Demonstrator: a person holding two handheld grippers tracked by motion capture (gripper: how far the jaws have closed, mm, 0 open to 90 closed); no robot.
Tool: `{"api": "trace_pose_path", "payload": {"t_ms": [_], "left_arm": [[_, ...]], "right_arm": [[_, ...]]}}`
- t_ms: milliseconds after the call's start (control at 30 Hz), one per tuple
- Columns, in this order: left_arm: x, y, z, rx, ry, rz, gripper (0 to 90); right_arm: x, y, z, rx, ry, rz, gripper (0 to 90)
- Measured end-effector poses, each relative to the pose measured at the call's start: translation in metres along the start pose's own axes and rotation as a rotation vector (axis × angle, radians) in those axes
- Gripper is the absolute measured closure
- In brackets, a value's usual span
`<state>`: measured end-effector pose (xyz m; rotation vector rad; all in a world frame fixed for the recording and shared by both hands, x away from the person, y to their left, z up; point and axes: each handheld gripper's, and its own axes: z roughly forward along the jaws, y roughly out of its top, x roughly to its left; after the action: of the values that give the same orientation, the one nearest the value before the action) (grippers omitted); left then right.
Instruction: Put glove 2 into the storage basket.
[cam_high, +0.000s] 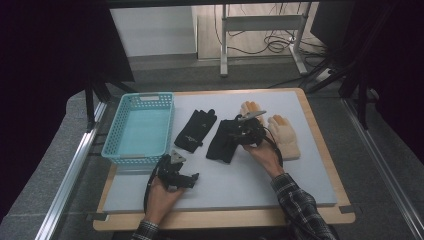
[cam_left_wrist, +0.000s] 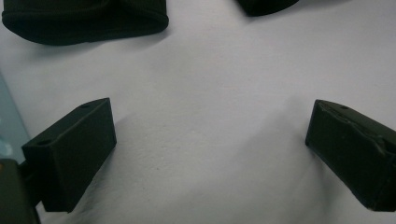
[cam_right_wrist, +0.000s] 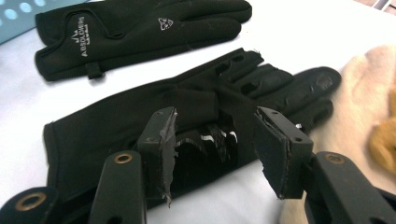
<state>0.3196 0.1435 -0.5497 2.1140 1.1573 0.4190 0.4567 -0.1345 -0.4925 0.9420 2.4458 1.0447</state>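
— What did the room look like?

— A grey carpeted floor with dark curtains at the sides, and a wooden desk (cam_high: 320, 150) covered by a pale grey mat. At ten o'clock on the mat stood a turquoise perforated plastic basket (cam_high: 140, 127).

— And the gloves?

— Two black fabric gloves near the middle. The black fabric glove with white lettering (cam_right_wrist: 140, 32) lay flat at about eleven o'clock, just beside the basket. The black fabric glove with fingertip patches (cam_right_wrist: 140, 121) lay at twelve to one o'clock, its fingers touching a pair of cream knitted gloves with orange fingertips (cam_high: 282, 135) at two o'clock.

— Where was the right claw (cam_right_wrist: 212, 151)?

— Right at the patched glove, about one o'clock on the desk. In the right gripper view its jaws stood partly apart on either side of a raised fold of that glove; the pads were not clearly pressing on it.

— And the left claw (cam_left_wrist: 210, 154)?

— At seven o'clock, low over bare mat, jaws wide apart with nothing between them. The lettered glove's cuff lay well ahead of it.
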Motion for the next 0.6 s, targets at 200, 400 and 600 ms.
{"api": "trace_pose_path", "payload": {"t_ms": [200,400,600], "left_arm": [[0.000,0.000,0.000,-0.001,0.000,0.000,2.3],[0.000,0.000,0.000,-0.002,-0.001,-0.002,2.3],[0.000,0.000,0.000,-0.003,0.000,-0.002,2.4]], "right_arm": [[0.003,0.007,0.026,0.028,-0.042,0.001,31.5],[0.002,0.002,0.045,0.074,-0.059,-0.005,32.5],[0.002,0.001,0.045,0.073,-0.006,0.031,60.4]]}}
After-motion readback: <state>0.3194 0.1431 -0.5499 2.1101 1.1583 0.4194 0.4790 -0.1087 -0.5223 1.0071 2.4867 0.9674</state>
